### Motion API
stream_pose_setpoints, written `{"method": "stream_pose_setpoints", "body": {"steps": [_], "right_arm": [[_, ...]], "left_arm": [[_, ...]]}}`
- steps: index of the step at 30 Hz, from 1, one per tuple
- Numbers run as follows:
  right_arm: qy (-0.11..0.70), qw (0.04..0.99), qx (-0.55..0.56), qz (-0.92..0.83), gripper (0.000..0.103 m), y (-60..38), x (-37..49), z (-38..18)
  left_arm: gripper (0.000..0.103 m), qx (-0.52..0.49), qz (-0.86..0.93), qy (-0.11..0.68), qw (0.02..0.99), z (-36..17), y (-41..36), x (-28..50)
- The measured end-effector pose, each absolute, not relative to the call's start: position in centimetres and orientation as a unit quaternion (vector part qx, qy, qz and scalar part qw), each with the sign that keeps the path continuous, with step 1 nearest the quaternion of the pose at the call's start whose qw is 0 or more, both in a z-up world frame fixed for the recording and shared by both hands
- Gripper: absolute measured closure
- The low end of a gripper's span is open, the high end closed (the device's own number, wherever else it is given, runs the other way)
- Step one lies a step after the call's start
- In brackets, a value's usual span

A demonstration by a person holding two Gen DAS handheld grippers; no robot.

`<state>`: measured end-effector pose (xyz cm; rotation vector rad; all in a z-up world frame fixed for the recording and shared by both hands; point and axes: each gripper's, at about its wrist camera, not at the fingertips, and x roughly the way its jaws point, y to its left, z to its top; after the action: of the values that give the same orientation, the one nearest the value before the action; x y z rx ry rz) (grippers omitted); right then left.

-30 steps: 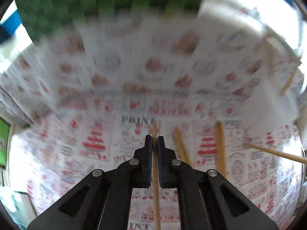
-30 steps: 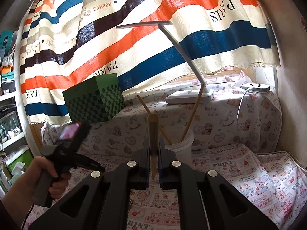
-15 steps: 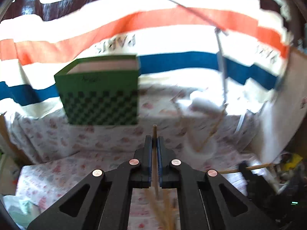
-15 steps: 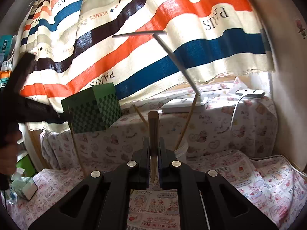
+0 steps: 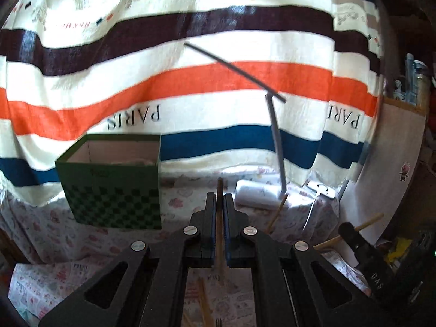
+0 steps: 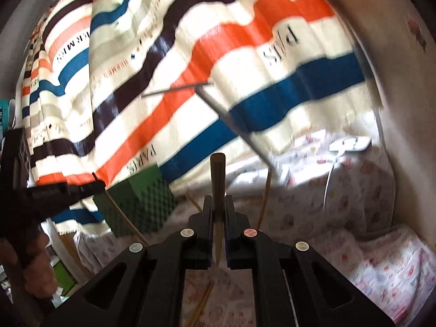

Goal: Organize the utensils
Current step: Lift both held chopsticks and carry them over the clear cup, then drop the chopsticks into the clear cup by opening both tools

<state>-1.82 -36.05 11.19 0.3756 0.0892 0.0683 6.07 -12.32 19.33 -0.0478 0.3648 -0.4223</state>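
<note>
My left gripper (image 5: 219,199) is shut on a wooden chopstick (image 5: 219,218) that stands up between its fingers. My right gripper (image 6: 218,204) is shut on a thicker wooden chopstick (image 6: 217,185), its blunt end up. Both are held high above the printed tablecloth (image 5: 68,272). In the right wrist view the left gripper (image 6: 54,190) shows at the left with its chopstick (image 6: 122,215) hanging down. In the left wrist view the right gripper (image 5: 365,248) shows at the right. Loose chopsticks (image 5: 204,302) lie on the cloth below. One chopstick (image 5: 276,214) leans up behind my fingers; the container under it is hidden.
A green checkered open box (image 5: 114,179) stands on the raised ledge at the left. A white desk lamp (image 5: 259,193) with a thin grey arm stands to its right. A striped curtain (image 5: 190,81) hangs behind. A white charger (image 6: 351,143) lies on the ledge near the right wall.
My left gripper rose from the tablecloth with its chopstick and tilted up to face the curtain. My right gripper also rose and tilted up, and the white cup dropped out of sight.
</note>
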Motion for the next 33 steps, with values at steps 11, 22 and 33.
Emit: {"method": "stream_pose_setpoints", "body": {"steps": [11, 22, 33], "right_arm": [[0.068, 0.980, 0.186, -0.002, 0.095, -36.8, 1.9, 8.7], [0.128, 0.972, 0.195, 0.012, 0.095, -37.4, 4.6, 5.9], [0.160, 0.964, 0.213, 0.014, 0.095, -38.6, 5.4, 4.8]], "left_arm": [[0.099, -0.035, -0.215, 0.140, 0.966, 20.9, -15.9, 7.9], [0.099, -0.093, -0.197, 0.159, 0.963, 17.3, -16.1, 11.8], [0.099, -0.099, -0.229, 0.232, 0.940, 12.5, -16.6, 14.4]]}}
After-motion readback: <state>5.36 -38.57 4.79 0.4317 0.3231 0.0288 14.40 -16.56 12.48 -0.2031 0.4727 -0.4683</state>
